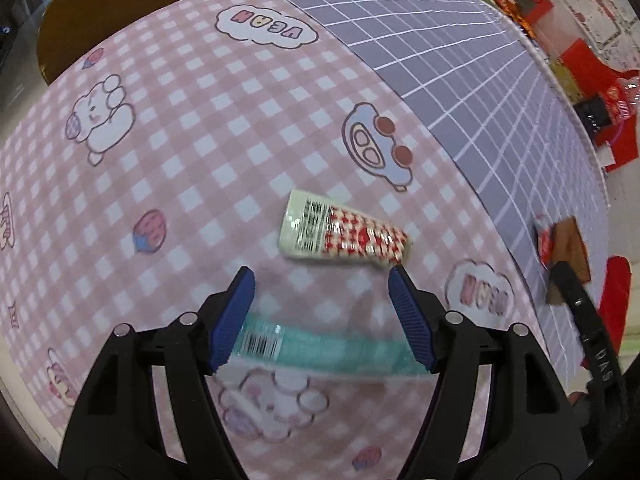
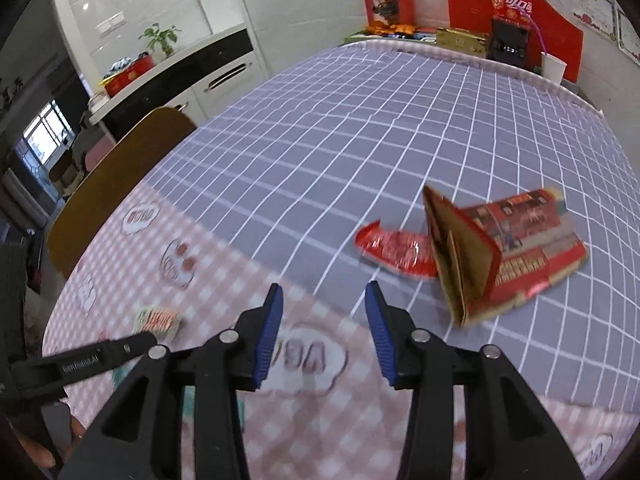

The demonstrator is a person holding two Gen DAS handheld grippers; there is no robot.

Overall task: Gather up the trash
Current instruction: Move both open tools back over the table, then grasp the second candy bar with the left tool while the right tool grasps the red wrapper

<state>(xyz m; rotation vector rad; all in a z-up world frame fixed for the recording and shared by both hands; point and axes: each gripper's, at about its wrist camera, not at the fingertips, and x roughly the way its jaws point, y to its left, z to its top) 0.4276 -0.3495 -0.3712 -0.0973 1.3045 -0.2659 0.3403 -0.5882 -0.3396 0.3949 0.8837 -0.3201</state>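
Note:
In the left wrist view my left gripper (image 1: 322,276) is open above the pink checked cloth. A teal wrapper with a barcode (image 1: 320,350) lies between and below its fingers. A cream and red-patterned tube-like packet (image 1: 344,232) lies just beyond the fingertips. In the right wrist view my right gripper (image 2: 324,292) is open and empty over the cloth. A crumpled red foil wrapper (image 2: 394,250) and a folded red and brown cardboard box (image 2: 500,256) lie ahead to its right. The cream packet (image 2: 158,320) shows at left, near the left gripper's arm (image 2: 80,360).
The table has a pink checked cloth (image 1: 200,160) and a purple grid cloth (image 2: 360,120). A brown chair back (image 2: 116,176) stands at the left edge. At the far end stand a red bottle (image 2: 514,4), a white cup (image 2: 554,66) and red boxes.

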